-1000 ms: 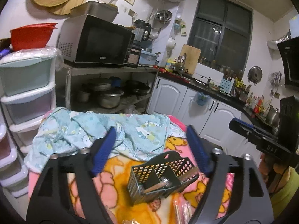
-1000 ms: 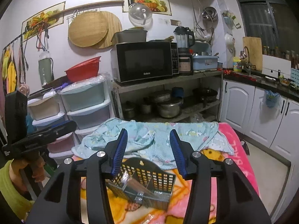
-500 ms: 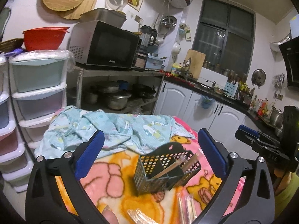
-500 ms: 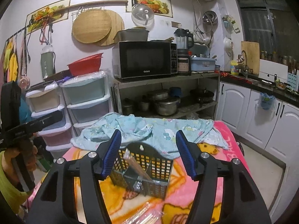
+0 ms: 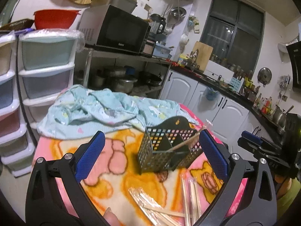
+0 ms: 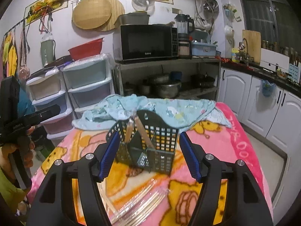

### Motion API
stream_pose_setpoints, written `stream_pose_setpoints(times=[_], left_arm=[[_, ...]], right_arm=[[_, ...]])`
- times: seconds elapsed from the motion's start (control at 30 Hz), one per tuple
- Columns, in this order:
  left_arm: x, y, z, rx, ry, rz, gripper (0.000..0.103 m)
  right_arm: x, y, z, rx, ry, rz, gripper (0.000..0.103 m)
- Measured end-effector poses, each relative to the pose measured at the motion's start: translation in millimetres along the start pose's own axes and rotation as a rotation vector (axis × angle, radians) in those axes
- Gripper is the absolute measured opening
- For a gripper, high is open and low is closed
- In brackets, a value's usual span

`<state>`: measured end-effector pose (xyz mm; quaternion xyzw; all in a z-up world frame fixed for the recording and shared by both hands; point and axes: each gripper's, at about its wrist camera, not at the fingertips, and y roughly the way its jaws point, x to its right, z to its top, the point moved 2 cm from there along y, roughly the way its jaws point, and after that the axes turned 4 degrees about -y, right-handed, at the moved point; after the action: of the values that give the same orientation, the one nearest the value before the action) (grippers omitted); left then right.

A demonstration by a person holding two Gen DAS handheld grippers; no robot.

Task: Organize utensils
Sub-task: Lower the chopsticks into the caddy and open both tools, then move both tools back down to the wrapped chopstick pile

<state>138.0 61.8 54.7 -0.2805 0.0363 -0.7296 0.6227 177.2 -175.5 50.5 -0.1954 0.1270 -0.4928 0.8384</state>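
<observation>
A black perforated utensil caddy (image 5: 165, 148) stands on the pink and yellow blanket (image 5: 116, 171); it also shows in the right wrist view (image 6: 150, 146). Wooden chopsticks (image 6: 140, 130) lean inside it. Several plastic-wrapped chopsticks (image 5: 165, 209) lie on the blanket in front of it, also seen in the right wrist view (image 6: 139, 205). My left gripper (image 5: 150, 154) is open and empty, pulled back from the caddy. My right gripper (image 6: 148, 154) is open and empty, its blue pads (image 6: 110, 155) flanking the caddy, just in front of it.
A crumpled light blue cloth (image 5: 97, 109) lies behind the caddy on the table. Plastic drawer towers (image 6: 88, 92) and a metal shelf with a microwave (image 6: 148, 41) stand beyond. White cabinets (image 6: 263, 105) run along the right.
Both grippers pulled back and lower; the caddy now sits farther off and upright. More wrapped chopsticks have come into view on the blanket.
</observation>
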Motion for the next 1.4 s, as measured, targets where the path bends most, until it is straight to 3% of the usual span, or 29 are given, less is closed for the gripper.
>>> stream_pose_setpoints(times=[0.87,1.4], left_arm=[[2.2,21.1,-73.7,-0.165,0.052,0.042,0.092],[-0.2,48.4,-129.5,-0.331,0.089,0.011,0.092]], right_arm=[[-1.7,14.9,-69.9,-0.164,0.002,-0.019,0.064],[8.7,45.3,-103.9,-0.273,0.018,-0.041,0.064]])
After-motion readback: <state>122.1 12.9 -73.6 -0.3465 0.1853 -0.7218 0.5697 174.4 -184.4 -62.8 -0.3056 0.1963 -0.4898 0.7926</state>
